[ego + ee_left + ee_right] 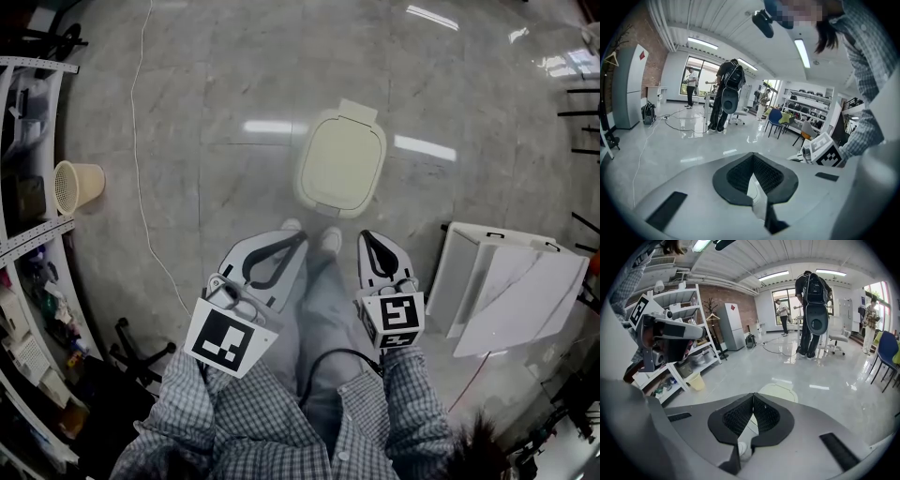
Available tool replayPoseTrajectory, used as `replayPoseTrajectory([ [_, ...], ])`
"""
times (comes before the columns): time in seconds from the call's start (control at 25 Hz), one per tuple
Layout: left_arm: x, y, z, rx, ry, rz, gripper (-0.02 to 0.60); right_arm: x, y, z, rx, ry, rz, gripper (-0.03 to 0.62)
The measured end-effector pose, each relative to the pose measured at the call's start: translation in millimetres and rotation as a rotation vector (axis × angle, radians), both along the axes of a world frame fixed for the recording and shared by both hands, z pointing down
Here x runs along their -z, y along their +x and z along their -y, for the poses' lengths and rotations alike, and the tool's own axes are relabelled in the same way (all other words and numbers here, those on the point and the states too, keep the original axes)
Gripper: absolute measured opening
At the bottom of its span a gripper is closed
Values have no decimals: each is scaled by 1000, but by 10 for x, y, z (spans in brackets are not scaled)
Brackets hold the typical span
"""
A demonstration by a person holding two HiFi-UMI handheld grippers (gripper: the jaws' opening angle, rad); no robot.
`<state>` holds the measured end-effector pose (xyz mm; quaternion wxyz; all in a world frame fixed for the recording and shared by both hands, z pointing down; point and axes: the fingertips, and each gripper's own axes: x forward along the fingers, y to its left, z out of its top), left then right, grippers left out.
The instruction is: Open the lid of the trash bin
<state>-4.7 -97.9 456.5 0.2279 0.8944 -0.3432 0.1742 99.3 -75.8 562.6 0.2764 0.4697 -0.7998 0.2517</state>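
The cream trash bin (342,164) stands on the floor straight ahead of the person's feet, with its lid down. My left gripper (300,237) hovers above the floor short of the bin, its jaws closed together with nothing between them. My right gripper (367,237) hangs level with it, a little to the right, also shut and empty. Neither touches the bin. In the right gripper view the bin's lid (780,391) shows just past the closed right gripper (753,395). The left gripper view looks out over the closed left gripper (752,155) across the room, with no bin in sight.
A beige woven basket (75,186) sits by the shelving (28,234) at the left. A white open box (506,295) stands at the right. A thin cable (139,141) runs across the floor. A chair base (141,352) is at lower left. People (725,93) stand far off.
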Motion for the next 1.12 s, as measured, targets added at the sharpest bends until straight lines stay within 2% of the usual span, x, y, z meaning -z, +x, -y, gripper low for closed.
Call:
replayPoseTrajectory([
  [0.32, -252, 55, -92, -43, -3, 28, 5, -286, -60, -26, 41, -25, -5, 18],
  [1.12, -694, 153, -252, -99, -60, 21, 5, -962, -160, -206, 81, -94, -35, 18],
])
